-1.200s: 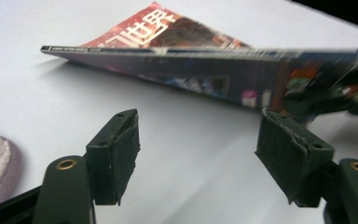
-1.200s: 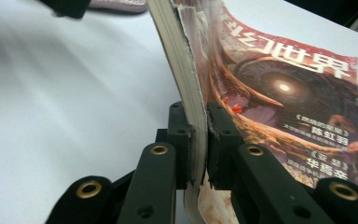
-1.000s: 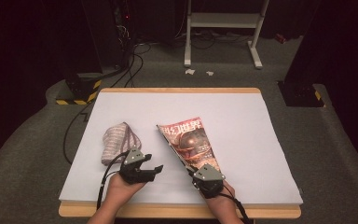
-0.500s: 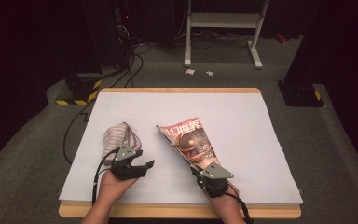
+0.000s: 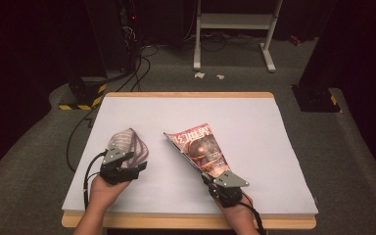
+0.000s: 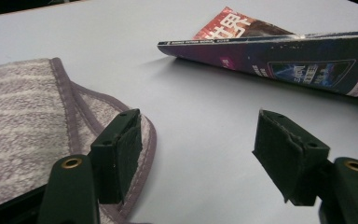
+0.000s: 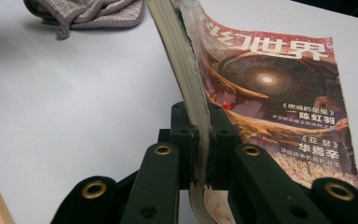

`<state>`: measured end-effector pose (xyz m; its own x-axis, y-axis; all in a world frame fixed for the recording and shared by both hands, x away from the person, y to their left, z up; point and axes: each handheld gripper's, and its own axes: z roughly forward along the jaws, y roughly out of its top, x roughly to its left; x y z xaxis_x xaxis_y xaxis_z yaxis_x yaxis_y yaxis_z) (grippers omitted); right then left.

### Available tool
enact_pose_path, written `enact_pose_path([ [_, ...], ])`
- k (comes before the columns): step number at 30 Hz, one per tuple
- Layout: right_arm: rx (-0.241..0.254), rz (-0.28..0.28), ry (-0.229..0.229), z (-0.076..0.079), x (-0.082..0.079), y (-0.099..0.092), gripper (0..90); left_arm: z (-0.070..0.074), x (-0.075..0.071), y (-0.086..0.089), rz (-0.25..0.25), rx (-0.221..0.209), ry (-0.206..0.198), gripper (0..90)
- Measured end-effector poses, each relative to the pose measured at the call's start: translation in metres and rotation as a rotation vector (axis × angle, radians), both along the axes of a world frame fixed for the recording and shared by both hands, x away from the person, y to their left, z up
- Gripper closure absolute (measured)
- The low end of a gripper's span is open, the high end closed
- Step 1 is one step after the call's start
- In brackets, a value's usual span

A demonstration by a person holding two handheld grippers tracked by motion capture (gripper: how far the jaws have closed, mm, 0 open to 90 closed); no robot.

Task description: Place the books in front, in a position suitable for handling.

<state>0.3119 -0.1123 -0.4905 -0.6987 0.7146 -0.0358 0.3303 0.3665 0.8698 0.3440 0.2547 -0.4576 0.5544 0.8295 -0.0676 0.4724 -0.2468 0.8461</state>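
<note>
A magazine [image 5: 200, 149] with a red-titled cover lies near the middle of the white table [image 5: 254, 127]. Its left side is tilted up off the surface. My right gripper [image 5: 210, 178] is shut on the magazine's near edge, the page block [image 7: 186, 70] pinched between its jaws [image 7: 198, 112]. A striped grey towel [image 5: 127, 143] lies crumpled to the left. My left gripper [image 5: 136, 167] hovers at the towel's near right edge. Its jaws [image 6: 198, 126] stand open, have just widened slightly, and have bare table between them. Its left pad [image 6: 126, 144] is over the towel hem [image 6: 74, 107].
The table's wooden front edge [image 5: 186, 221] runs just below both hands. Bare white surface spreads behind and to the right of the magazine. Beyond the table are a white rack [image 5: 235, 29], cables [image 5: 137, 58] on the carpet and a black-and-yellow stand base [image 5: 81, 95].
My left gripper has moved left and a little farther from me, away from the magazine to the towel's edge. The right gripper and the tilted magazine have hardly moved.
</note>
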Motion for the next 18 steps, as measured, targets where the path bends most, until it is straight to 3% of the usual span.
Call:
enact_pose_path([
  [4,-0.006,0.001,-0.004,0.0,0.0,0.0,84.5,0.002,0.0,0.005,0.007,0.006,-0.003,31.9],
  [9,-0.012,0.004,-0.006,-0.001,-0.001,0.001,84.5,0.008,-0.001,0.025,0.06,0.007,-0.025,27.8],
  [13,-0.014,0.005,-0.005,-0.001,-0.001,0.001,84.5,0.008,0.001,0.038,0.108,0.0,-0.032,26.6],
  [16,-0.017,0.007,-0.002,-0.002,-0.001,0.001,84.5,0.003,0.006,0.051,0.178,0.061,-0.03,25.4],
  [18,-0.018,0.008,-0.002,-0.002,0.0,0.002,84.5,-0.001,0.01,0.059,0.206,0.045,-0.014,23.7],
])
